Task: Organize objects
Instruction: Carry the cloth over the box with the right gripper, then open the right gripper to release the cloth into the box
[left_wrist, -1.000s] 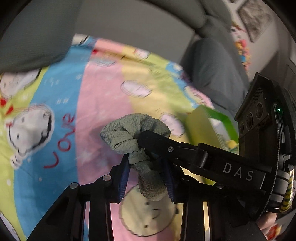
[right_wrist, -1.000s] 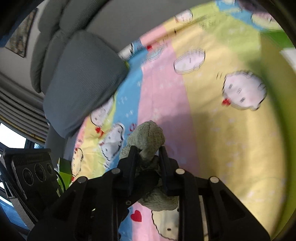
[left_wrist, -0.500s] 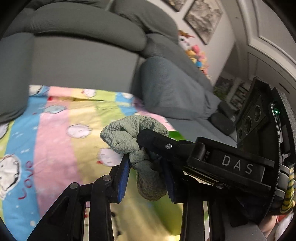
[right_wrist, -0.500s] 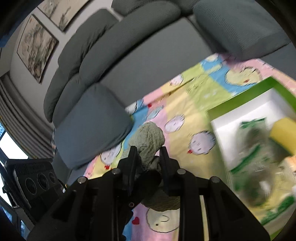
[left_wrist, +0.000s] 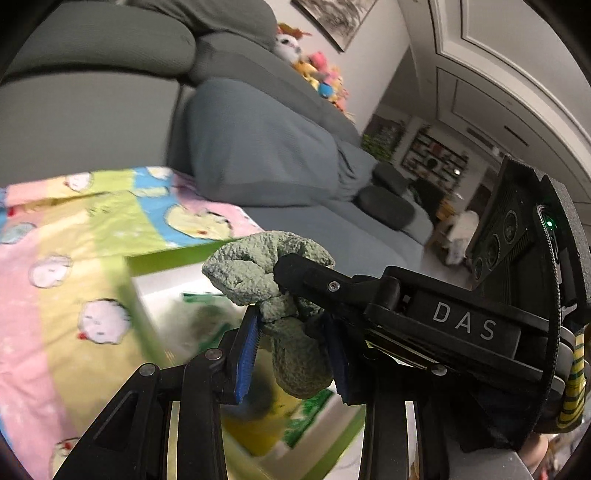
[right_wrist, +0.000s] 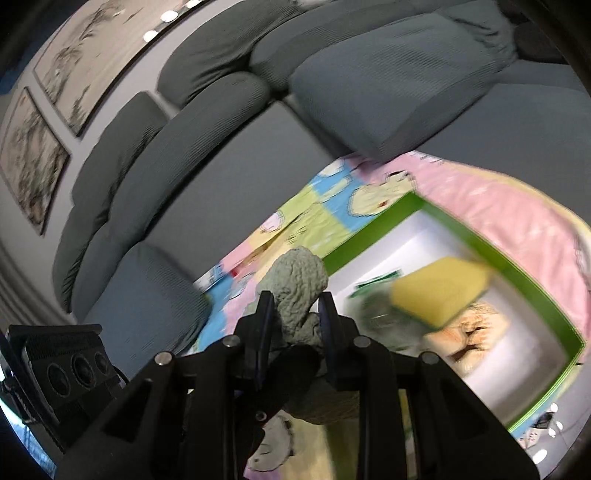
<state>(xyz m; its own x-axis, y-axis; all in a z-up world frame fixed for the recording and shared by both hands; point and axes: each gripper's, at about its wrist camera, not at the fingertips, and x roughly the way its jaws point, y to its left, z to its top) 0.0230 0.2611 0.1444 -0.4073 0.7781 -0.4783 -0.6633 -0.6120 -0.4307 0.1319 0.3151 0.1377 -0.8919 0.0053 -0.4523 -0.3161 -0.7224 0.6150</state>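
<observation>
Gripping one green cloth (left_wrist: 295, 347) between both hand-held grippers.

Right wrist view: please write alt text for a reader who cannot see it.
The right hand-held gripper is shut on a grey-green sock above a colourful blanket. To its right is a green box holding a yellow sponge; a grey sofa is behind.

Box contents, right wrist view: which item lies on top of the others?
The yellow sponge: it overlaps the green-printed packet and the tan item beneath it inside the green box.
</observation>
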